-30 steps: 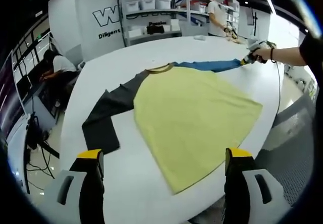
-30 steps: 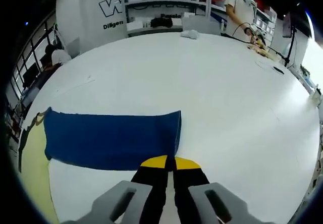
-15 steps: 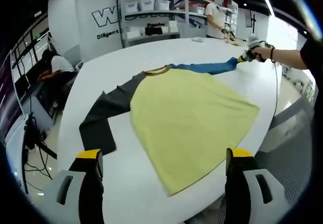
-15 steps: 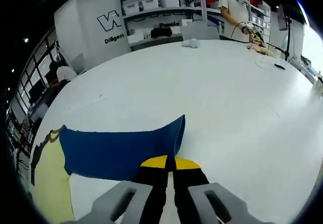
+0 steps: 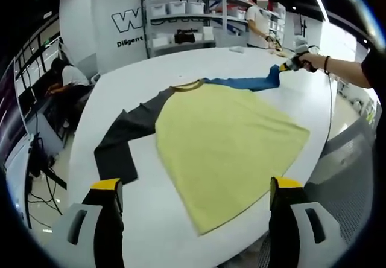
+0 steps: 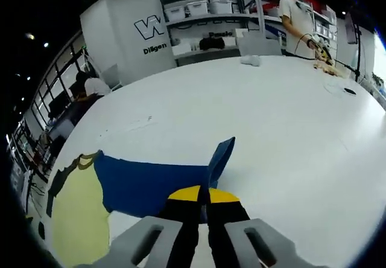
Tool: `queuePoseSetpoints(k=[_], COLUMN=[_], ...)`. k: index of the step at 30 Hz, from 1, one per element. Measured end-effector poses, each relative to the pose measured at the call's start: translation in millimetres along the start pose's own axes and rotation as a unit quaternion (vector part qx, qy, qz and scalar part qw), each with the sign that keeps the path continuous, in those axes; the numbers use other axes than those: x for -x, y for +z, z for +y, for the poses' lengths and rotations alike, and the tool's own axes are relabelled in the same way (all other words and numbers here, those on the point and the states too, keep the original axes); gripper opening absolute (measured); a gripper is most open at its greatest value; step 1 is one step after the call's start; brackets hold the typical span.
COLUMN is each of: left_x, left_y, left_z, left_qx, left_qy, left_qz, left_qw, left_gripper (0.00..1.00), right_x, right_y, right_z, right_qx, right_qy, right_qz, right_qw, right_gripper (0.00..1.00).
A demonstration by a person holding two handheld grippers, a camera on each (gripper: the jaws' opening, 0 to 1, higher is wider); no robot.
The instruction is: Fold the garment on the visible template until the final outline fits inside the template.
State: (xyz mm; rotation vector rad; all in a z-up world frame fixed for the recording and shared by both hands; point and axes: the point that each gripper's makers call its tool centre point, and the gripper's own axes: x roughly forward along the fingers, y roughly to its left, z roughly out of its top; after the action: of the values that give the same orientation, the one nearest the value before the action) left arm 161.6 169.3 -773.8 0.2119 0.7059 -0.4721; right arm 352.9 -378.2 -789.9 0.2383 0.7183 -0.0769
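A long-sleeved shirt lies spread on the white table (image 5: pixel 120 87): yellow-green body (image 5: pixel 226 138), dark grey sleeve (image 5: pixel 123 138) bent toward me at the left, blue sleeve (image 5: pixel 244 82) stretched to the far right. My left gripper (image 5: pixel 196 210) hovers open above the near table edge, its yellow-tipped jaws standing either side of the shirt's hem, touching nothing. My right gripper (image 6: pixel 202 194) is shut on the blue sleeve (image 6: pixel 157 180) at its cuff, and the cuff end (image 6: pixel 222 156) stands lifted and curled off the table. That right gripper (image 5: pixel 288 66) also appears far off, held by a person's hand.
Shelving (image 5: pixel 181 20) with white bins lines the back wall. One person (image 5: pixel 260 20) stands at the table's far end and another (image 5: pixel 66 81) sits at the left. Small items and a cable (image 6: pixel 329 69) lie on the far right of the table. No template outline is discernible.
The right gripper has lifted the blue sleeve's cuff off the table and drawn it back toward the shirt body; the sleeve now bends upward at its end. The left gripper stays put.
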Motion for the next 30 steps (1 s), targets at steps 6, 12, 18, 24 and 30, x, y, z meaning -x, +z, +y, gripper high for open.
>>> queuePoseSetpoints(k=[6,12,18,24,30], left_x=[0.7,2.5,1.8,0.9,0.4], left_y=[1.4,1.4,-0.7,-0.3,1.5], left_z=[-3.1,-4.7,-5.5,-8.5,-8.8], left_qx=[-0.003,0.000,0.002,0.000,0.000], left_qy=[-0.006,-0.008,-0.009,-0.012,-0.015], left_qz=[-0.002,-0.002,-0.001,-0.001,-0.004], left_qw=[1.0000,1.0000,1.0000,0.9999,0.9999], left_gripper=[0.99,0.99,0.99,0.99,0.99], right_x=[3.1,4.1,2.7,2.9,3.6], right_y=[3.7,2.7,-3.5,-6.5,-9.6], right_z=[36.3,75.8,117.8,171.3,210.4], right_qx=[-0.001,-0.001,0.006,0.035,0.049], right_qy=[0.034,0.068,0.102,0.149,0.186], right_qz=[-0.002,0.004,0.016,0.024,0.030], right_qw=[0.9994,0.9977,0.9947,0.9879,0.9809], right_gripper=[0.00,0.00,0.00,0.00,0.00])
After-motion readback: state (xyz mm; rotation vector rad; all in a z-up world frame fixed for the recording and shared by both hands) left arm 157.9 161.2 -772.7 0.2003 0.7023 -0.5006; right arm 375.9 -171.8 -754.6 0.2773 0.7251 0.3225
